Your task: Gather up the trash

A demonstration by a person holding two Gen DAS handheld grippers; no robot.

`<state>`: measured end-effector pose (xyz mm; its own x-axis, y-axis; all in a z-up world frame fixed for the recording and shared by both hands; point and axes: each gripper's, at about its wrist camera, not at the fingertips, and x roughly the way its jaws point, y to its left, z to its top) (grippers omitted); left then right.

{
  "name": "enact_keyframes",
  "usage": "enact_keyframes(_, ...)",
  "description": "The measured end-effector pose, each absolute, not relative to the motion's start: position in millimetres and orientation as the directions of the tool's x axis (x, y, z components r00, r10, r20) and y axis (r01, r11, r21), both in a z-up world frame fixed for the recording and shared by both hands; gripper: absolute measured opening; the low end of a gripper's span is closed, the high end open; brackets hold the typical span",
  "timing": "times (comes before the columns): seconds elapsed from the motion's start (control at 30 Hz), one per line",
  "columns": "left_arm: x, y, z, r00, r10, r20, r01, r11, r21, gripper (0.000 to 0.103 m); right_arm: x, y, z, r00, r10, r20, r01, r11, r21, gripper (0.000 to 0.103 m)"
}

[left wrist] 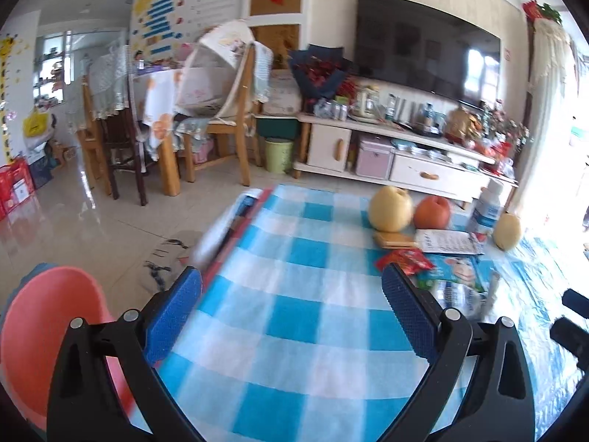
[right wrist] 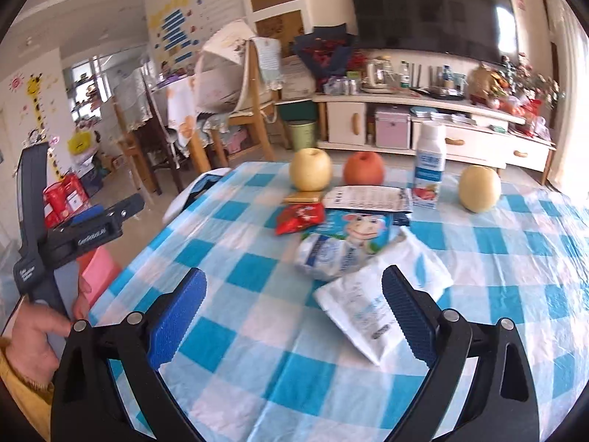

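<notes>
Both the right hand-held gripper (right wrist: pixel 291 294) and left hand-held gripper (left wrist: pixel 291 291) hover spread wide, empty, over the counter (right wrist: pixel 515 258). Wrappers (right wrist: pixel 353 305) lie just ahead of the right one; fruit (right wrist: pixel 310 169) and a bottle (right wrist: pixel 429 162) stand beyond.

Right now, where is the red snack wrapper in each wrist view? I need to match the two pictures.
Left wrist: the red snack wrapper lies right of centre, just beyond the right fingertip.
Right wrist: it lies centre, left of the blue cartoon packet.
Shared landmark: the orange fruit, standing beyond the wrapper in both views.
</notes>
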<state>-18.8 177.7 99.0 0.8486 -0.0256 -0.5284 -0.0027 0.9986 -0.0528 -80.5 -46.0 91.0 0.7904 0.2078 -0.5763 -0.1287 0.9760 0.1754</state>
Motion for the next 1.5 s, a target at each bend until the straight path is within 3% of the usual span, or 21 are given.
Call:
enact_keyframes(0.17, 7, 119, 92, 0.807, -0.141, -0.573, 0.097, 0.990, -0.107, 0.099, -67, -100, 89, 0.803, 0.100, -0.587, 0.009, 0.984, 0.180, 0.095)
enact_keyframes(0.4, 73, 42, 79, 0.739, -0.293, -0.607, 0.194, 0.955, -0.224, 0.099, -57, -153, 82, 0.793, 0.133, -0.595, 0.063, 0.953, 0.298, 0.095)
enact_keyframes(0.53, 113, 6, 69, 0.694, -0.318, -0.646, 0.228, 0.948, -0.222, 0.098, -57, -167, 76, 0.786, 0.166, -0.596, 0.065, 0.935, 0.347, 0.095)
enact_keyframes(0.63, 138, -11, 60, 0.659, -0.322, -0.679, 0.253, 0.946, -0.203, 0.096, -59, -179, 72, 0.784, 0.182, -0.593, 0.079, 0.919, 0.386, 0.095)
enact_keyframes(0.77, 166, -26, 42, 0.609, -0.314, -0.728, 0.250, 0.947, -0.200, 0.083, -62, -193, 69, 0.785, 0.200, -0.586, 0.102, 0.892, 0.441, 0.095)
enact_keyframes(1.07, 201, -54, 20, 0.549, -0.229, -0.804, 0.228, 0.966, -0.119, 0.074, -65, -201, 69, 0.779, 0.226, -0.585, 0.101, 0.876, 0.472, 0.095)
enact_keyframes(1.5, 189, -67, 22, 0.513, -0.201, -0.834, 0.287, 0.956, -0.055, 0.071, -65, -208, 68, 0.775, 0.217, -0.593, 0.123, 0.869, 0.479, 0.095)
